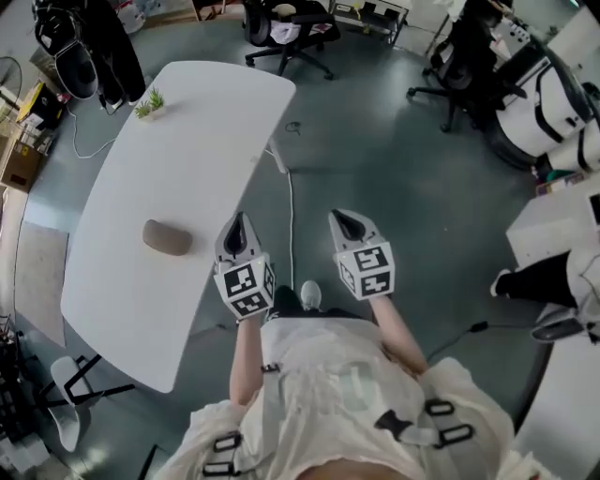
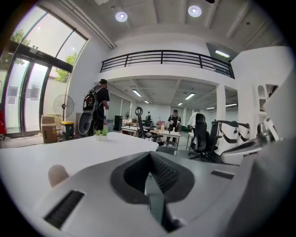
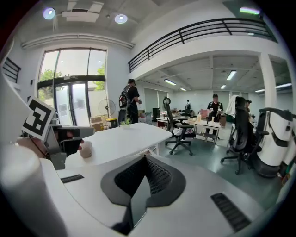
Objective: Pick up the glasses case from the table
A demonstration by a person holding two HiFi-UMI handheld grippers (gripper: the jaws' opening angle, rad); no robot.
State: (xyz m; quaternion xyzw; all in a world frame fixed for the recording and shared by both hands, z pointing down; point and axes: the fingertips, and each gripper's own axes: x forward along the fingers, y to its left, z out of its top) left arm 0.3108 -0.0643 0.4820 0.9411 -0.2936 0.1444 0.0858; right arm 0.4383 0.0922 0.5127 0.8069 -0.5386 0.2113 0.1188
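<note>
The glasses case point(image 1: 167, 236) is a brown oval pouch lying on the white table point(image 1: 187, 150), near its right edge. In the left gripper view the glasses case point(image 2: 58, 175) peeks over the gripper's body at lower left. In the right gripper view the glasses case point(image 3: 85, 149) sits on the table beside the left gripper's marker cube. My left gripper point(image 1: 237, 221) hovers over the table's right edge, just right of the case, jaws shut and empty. My right gripper point(image 1: 345, 217) is over the floor, clear of the table, shut on nothing.
A small potted plant point(image 1: 150, 103) stands at the table's far end. Office chairs point(image 1: 286, 28) and desks fill the back of the room. A cable point(image 1: 290, 206) runs along the floor by the table. White equipment point(image 1: 553, 103) stands at the right.
</note>
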